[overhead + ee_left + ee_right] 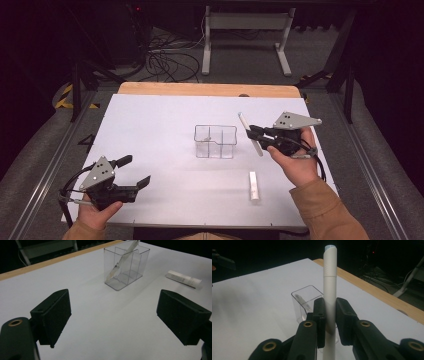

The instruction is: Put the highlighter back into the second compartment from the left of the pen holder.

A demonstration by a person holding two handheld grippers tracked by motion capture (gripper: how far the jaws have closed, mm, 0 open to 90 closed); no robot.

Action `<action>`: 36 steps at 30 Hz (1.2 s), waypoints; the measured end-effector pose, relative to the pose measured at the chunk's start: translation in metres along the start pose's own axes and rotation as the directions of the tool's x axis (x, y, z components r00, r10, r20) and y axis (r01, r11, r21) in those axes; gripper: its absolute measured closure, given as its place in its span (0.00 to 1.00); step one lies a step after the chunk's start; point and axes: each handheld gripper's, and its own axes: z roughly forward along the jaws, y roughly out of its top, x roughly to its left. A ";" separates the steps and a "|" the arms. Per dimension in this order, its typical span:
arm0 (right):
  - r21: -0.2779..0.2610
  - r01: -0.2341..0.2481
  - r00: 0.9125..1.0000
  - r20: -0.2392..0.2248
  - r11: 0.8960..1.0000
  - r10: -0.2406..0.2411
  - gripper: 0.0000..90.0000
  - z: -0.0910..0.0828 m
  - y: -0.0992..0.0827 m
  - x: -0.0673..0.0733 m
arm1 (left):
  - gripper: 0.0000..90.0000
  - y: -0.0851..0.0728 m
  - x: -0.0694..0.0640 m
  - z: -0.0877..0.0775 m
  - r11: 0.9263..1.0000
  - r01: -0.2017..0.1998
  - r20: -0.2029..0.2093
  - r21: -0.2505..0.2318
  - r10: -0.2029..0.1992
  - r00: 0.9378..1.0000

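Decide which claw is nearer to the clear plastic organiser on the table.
Right. The right claw holds a white pen just beside the organiser. The left claw hangs open near the table's front-left corner, well away.

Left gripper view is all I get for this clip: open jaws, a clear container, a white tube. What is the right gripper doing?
Observer: The right gripper is shut on a white pen, clamped around its middle.
Operator: Where is it relative to the container?
Observer: In the high view it sits just to the right of the clear container, and the pen is outside it.
Operator: And the tube?
Observer: The white tube lies flat on the table, nearer the person than the right hand, with nothing touching it.
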 end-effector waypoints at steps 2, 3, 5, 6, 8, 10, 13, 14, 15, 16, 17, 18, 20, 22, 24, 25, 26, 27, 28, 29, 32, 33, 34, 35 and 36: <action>-0.011 0.000 1.000 -0.001 1.000 0.000 0.88 0.004 0.002 0.000 | 0.15 0.000 0.000 0.000 1.000 0.000 0.000 0.000 0.000 1.000; -0.015 0.001 1.000 -0.001 1.000 -0.001 0.88 0.005 0.003 0.000 | 0.15 0.000 0.000 0.000 1.000 0.000 0.000 0.000 0.000 1.000; -0.026 0.003 1.000 0.001 1.000 -0.003 0.88 0.009 0.005 0.000 | 0.15 -0.001 0.000 0.000 1.000 0.004 0.001 0.001 -0.004 1.000; -0.033 -0.002 1.000 0.000 0.999 0.002 0.88 0.011 0.006 0.000 | 0.15 -0.001 0.000 0.000 1.000 0.007 0.003 0.002 -0.007 1.000; -0.041 0.000 1.000 0.002 0.999 0.000 0.88 0.014 0.008 0.000 | 0.15 -0.001 0.000 0.000 1.000 0.002 0.001 0.003 -0.002 1.000; -0.048 0.001 1.000 0.003 0.999 -0.001 0.88 0.017 0.010 0.000 | 0.15 -0.001 0.000 0.000 1.000 0.003 0.000 0.003 -0.003 1.000; -0.059 0.000 1.000 0.001 0.998 0.000 0.88 0.022 0.013 0.001 | 0.15 -0.001 0.000 -0.001 1.000 0.003 0.000 0.003 -0.003 1.000; -0.061 0.001 1.000 0.001 0.998 0.000 0.88 0.024 0.014 0.001 | 0.15 -0.001 0.000 -0.001 1.000 0.004 0.000 0.003 -0.004 1.000; -0.065 0.002 1.000 0.000 0.998 -0.002 0.88 0.026 0.015 0.001 | 0.15 -0.001 0.001 -0.001 1.000 0.001 -0.001 0.003 -0.001 1.000; -0.068 0.002 1.000 0.001 0.998 -0.002 0.88 0.028 0.016 0.001 | 0.15 -0.001 0.001 -0.001 1.000 -0.001 -0.002 0.003 0.001 1.000; -0.072 0.003 1.000 0.001 0.997 -0.003 0.88 0.030 0.017 0.001 | 0.15 -0.001 0.001 -0.001 1.000 -0.001 -0.002 0.002 0.001 1.000; -0.075 0.002 1.000 -0.001 0.997 -0.002 0.88 0.032 0.018 0.002 | 0.15 -0.001 0.001 -0.001 1.000 0.000 -0.003 0.002 0.000 1.000; -0.080 0.000 1.000 -0.003 0.997 0.000 0.88 0.036 0.019 0.002 | 0.15 -0.001 0.001 -0.001 1.000 0.000 -0.003 0.002 0.000 1.000; -0.085 0.001 1.000 -0.003 0.996 -0.002 0.88 0.039 0.020 0.002 | 0.15 -0.002 0.001 -0.001 1.000 0.004 -0.001 0.001 -0.004 1.000; -0.090 0.000 1.000 -0.002 0.996 -0.001 0.88 0.043 0.021 0.002 | 0.15 -0.002 0.001 -0.001 1.000 0.005 -0.002 0.002 -0.005 1.000; -0.092 0.000 1.000 -0.002 0.996 0.000 0.88 0.044 0.022 0.002 | 0.15 -0.002 0.001 -0.001 1.000 0.008 -0.001 0.001 -0.008 1.000; -0.093 -0.002 1.000 -0.003 0.996 0.002 0.88 0.046 0.022 0.002 | 0.15 -0.002 0.001 -0.002 1.000 0.008 -0.001 0.001 -0.008 1.000; -0.097 -0.004 1.000 -0.004 0.995 0.003 0.88 0.048 0.022 0.002 | 0.15 -0.002 0.001 -0.002 1.000 0.007 -0.001 0.001 -0.007 1.000; -0.100 -0.004 1.000 -0.003 0.995 0.004 0.88 0.050 0.022 0.002 | 0.15 -0.002 0.001 -0.002 1.000 0.005 -0.001 0.002 -0.005 1.000; -0.103 -0.004 1.000 -0.002 0.995 0.004 0.88 0.051 0.023 0.002 | 0.15 -0.002 0.001 -0.002 1.000 0.008 -0.001 0.001 -0.008 1.000; -0.113 -0.011 1.000 -0.001 0.994 0.011 0.88 0.057 0.023 0.001 | 0.15 -0.002 0.001 -0.002 1.000 0.009 -0.001 0.001 -0.009 1.000; -0.116 -0.015 1.000 -0.003 0.993 0.015 0.88 0.059 0.023 0.001 | 0.15 -0.002 0.002 -0.002 1.000 0.005 -0.002 0.002 -0.005 1.000; -0.117 -0.016 1.000 -0.004 0.993 0.016 0.88 0.061 0.023 0.001 | 0.15 -0.002 0.001 -0.002 1.000 0.008 -0.001 0.002 -0.008 1.000; -0.120 -0.022 1.000 -0.005 0.993 0.021 0.88 0.063 0.023 0.001 | 0.15 -0.002 0.001 -0.002 1.000 0.008 -0.001 0.002 -0.008 1.000; -0.121 -0.022 1.000 -0.007 0.992 0.022 0.88 0.065 0.023 0.001 | 0.15 -0.002 0.001 -0.002 1.000 0.008 -0.001 0.002 -0.008 1.000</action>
